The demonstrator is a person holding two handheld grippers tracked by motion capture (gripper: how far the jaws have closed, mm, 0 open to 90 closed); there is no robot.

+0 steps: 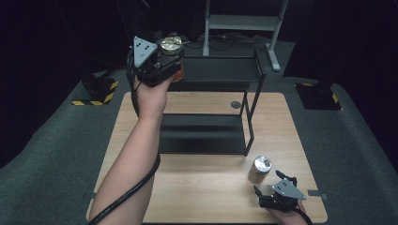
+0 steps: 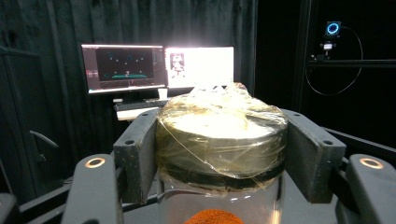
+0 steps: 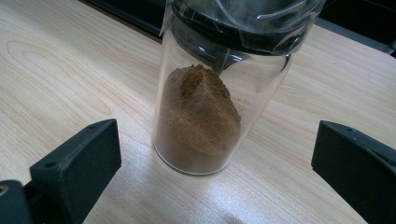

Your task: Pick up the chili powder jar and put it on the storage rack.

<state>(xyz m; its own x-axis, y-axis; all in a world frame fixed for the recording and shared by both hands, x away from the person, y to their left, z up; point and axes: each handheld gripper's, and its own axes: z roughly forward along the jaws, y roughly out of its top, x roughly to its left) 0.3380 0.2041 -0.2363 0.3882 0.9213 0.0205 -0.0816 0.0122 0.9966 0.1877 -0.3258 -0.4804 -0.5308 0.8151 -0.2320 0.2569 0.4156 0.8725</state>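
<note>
High over the far left of the black shelf rack (image 1: 251, 101), my left gripper (image 1: 170, 56) is shut on a glass jar (image 1: 172, 48). In the left gripper view that held jar (image 2: 222, 140) has a plastic-wrapped lid, orange powder shows below it, and both pads press on the lid's sides. A second glass jar (image 1: 259, 169) of brown powder stands upright on the wooden table (image 1: 202, 192) at the near right. My right gripper (image 1: 270, 185) rests just in front of it, open. In the right gripper view this brown-powder jar (image 3: 205, 98) stands ahead of the wide-apart jaws, untouched.
The two-level black rack takes up the table's middle and far side. A round grommet (image 1: 235, 104) sits in the tabletop behind it. Lit monitors (image 2: 159, 67) stand beyond the table. Grey floor surrounds the table, with hazard-striped bases (image 1: 96, 91) at far left.
</note>
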